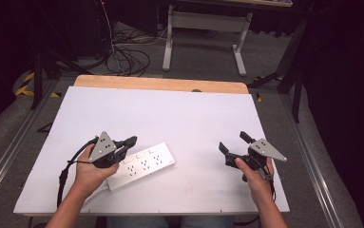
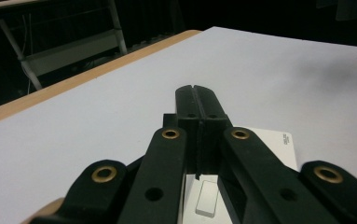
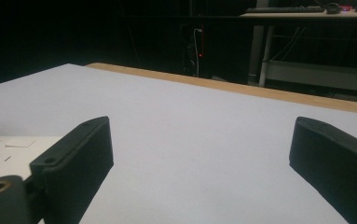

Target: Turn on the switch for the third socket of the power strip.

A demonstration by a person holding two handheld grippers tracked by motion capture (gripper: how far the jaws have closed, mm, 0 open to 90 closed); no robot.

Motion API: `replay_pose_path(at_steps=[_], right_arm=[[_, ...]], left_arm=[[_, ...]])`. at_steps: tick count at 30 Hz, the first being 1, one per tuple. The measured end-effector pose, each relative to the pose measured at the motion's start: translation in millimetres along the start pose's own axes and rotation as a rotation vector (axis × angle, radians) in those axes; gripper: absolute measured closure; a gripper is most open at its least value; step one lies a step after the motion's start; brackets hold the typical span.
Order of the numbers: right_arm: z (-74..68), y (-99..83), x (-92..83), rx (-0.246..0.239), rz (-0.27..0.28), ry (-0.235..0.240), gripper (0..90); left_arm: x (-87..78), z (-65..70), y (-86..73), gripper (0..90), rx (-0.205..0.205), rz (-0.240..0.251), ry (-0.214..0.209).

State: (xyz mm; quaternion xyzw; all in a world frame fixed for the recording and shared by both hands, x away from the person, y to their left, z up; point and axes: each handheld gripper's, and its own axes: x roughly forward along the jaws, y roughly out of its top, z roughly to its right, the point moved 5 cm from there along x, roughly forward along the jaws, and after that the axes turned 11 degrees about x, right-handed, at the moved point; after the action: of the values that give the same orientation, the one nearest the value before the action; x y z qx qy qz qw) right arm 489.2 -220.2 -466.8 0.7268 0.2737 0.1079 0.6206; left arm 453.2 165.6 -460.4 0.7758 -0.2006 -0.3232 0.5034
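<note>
A: Status of the white rectangular plastic power strip [image 1: 141, 166]?
B: Flat on the white surface [image 1: 184, 118], ungrasped. Left gripper [image 1: 131, 141] fingers clenched empty above it; right gripper [image 1: 234, 142] fingers released, well apart. Nothing visibly done.

Power strip [image 1: 139, 165] lies near-left on table [image 1: 179, 114], perhaps under left claw [image 1: 131, 141].
</note>
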Motion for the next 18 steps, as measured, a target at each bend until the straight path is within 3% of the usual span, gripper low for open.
replay_pose_path(at_steps=[4, 12, 18], right_arm=[[-0.2, -0.2, 0.2, -0.001, -0.001, 0.001, 6.5], [-1.1, -2.0, -3.1, -0.005, -0.003, -0.006, 6.6], [1.3, -3.7, -8.0, -0.003, -0.005, -0.024, 6.8]], left_arm=[[5.2, 3.9, 1.4, 89.8, 0.028, -0.014, -0.005], [13.7, 4.3, 0.8, 89.9, 0.017, -0.055, -0.022], [20.4, 7.6, 3.2, 89.9, 0.034, -0.083, -0.048]])
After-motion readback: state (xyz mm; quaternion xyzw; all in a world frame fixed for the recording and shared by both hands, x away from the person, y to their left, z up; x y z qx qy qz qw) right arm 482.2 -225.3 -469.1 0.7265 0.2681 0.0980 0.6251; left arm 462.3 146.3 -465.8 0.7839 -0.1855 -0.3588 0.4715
